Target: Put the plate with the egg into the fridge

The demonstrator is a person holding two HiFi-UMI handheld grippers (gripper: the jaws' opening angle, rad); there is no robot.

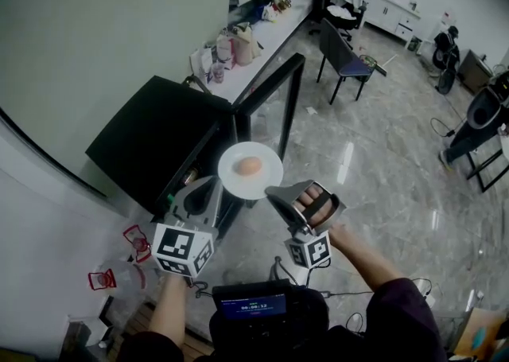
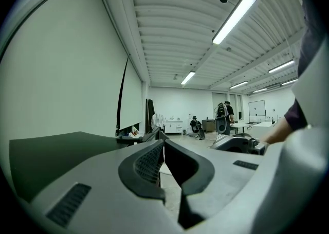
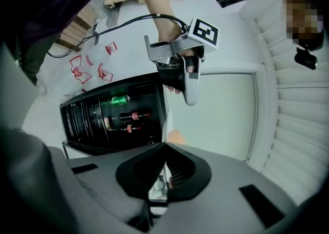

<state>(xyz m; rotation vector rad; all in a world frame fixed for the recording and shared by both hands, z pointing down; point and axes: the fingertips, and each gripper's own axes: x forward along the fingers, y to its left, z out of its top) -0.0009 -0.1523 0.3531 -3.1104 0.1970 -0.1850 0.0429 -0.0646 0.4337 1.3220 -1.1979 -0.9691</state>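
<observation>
Lighting's bright and pretty even, all from long ceiling strip lights [image 2: 234, 19] that blow out to pure white in the left gripper view. The glossy floor [image 1: 382, 193] throws back a pale streak of glare. The plate [image 1: 250, 169] is almost clipped, while the fridge [image 1: 159, 139] goes nearly black. There's heavy fisheye bend and dark corners in both gripper views. Head view's sharp enough.

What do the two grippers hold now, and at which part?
The plate with the egg: the left gripper pinches its left rim, the right gripper its right rim.
</observation>
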